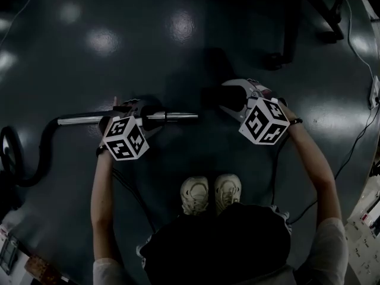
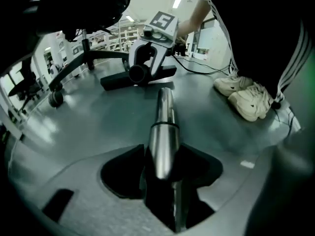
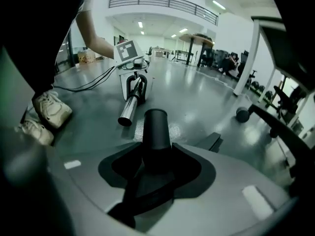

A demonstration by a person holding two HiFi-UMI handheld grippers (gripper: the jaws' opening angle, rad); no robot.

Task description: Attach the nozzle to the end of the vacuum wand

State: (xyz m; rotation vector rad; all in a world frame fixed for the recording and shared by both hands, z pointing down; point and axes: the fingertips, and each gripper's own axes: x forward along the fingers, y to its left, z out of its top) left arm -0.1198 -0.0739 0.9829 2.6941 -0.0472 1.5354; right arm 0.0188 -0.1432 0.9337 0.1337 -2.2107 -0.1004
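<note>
Setting: dark glossy floor (image 1: 178, 46); the person bends over it, with a gripper in each hand.
Vacuum wand (image 1: 80, 120): a bright metal tube lying level across the head view from 9 o'clock towards 3 o'clock. Its free open end points at 3 o'clock.
Hose (image 1: 37, 159): dark, joined to the wand's 9 o'clock end and curving away towards 7 o'clock.
Left gripper (image 2: 161, 170): jaws closed round the vacuum wand, part-way along the tube. They hug its thicker section on both sides, and the tube runs out ahead at 12 o'clock.
Nozzle (image 3: 156, 129): black, at 3 o'clock of the wand's free end and clearly apart from it. Its round neck faces that end, and its flat head looks to lie on the floor.
Right gripper (image 3: 156, 165): jaws spread wide, with the nozzle's neck standing between them. No pad is seen pressing on it.
Alignment: from the right gripper view, the wand's open end sits at 11 o'clock of the neck. The two are not joined.
Shoes (image 1: 211, 192): a pale pair at 6 o'clock of the gap between wand and nozzle.
Cable (image 1: 356, 150): thin, on the floor at 3 o'clock.
</note>
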